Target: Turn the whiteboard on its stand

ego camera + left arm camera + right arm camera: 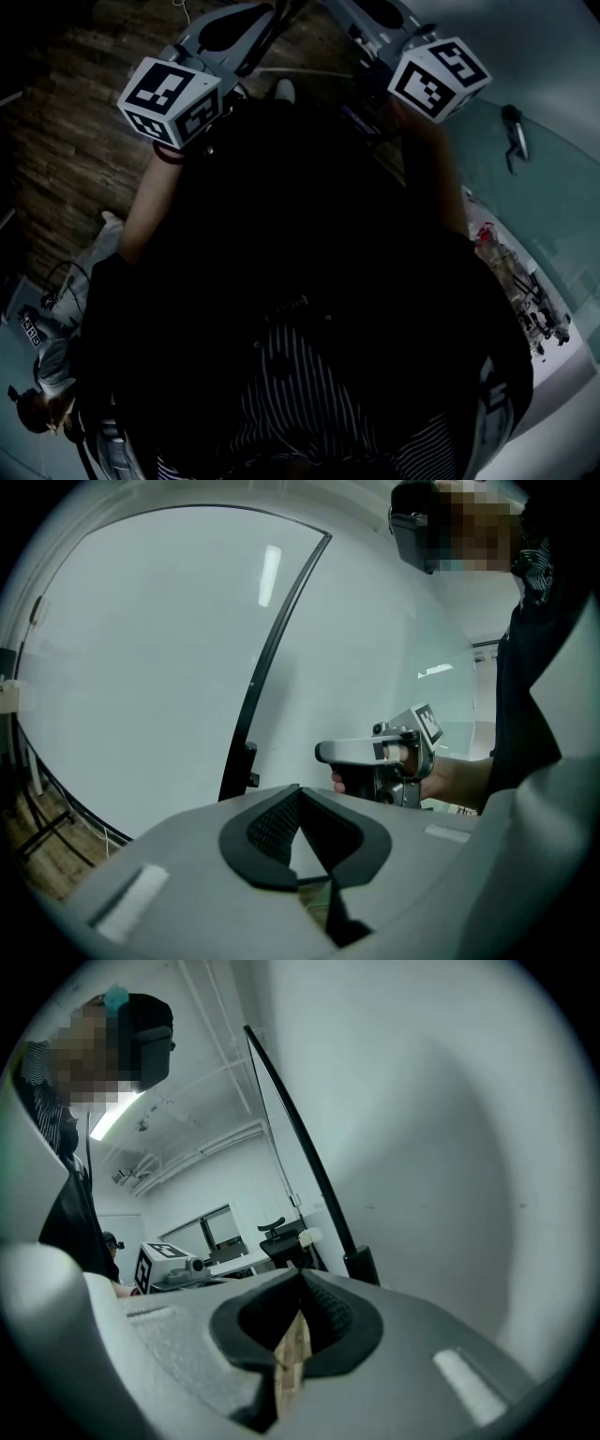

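Observation:
The whiteboard (141, 667) fills the left of the left gripper view; its black frame edge (274, 653) runs up the middle with a black knob (249, 761) low on it. In the right gripper view the same black edge (300, 1147) rises left of the white board face (431, 1157). My left gripper (300, 791) is shut with nothing between its pads, pointing at the frame edge. My right gripper (302, 1277) is shut and empty too, just short of the edge. Each gripper shows in the other's view, hand-held. In the head view both marker cubes (171, 98) (439, 77) sit at the top.
Wooden floor (66, 159) lies to the left, a pale surface (553, 103) to the right. Thin stand legs and cables (37, 817) show at the board's lower left. An office chair and desk (281, 1234) stand beyond the edge. Another person (37, 403) is at lower left.

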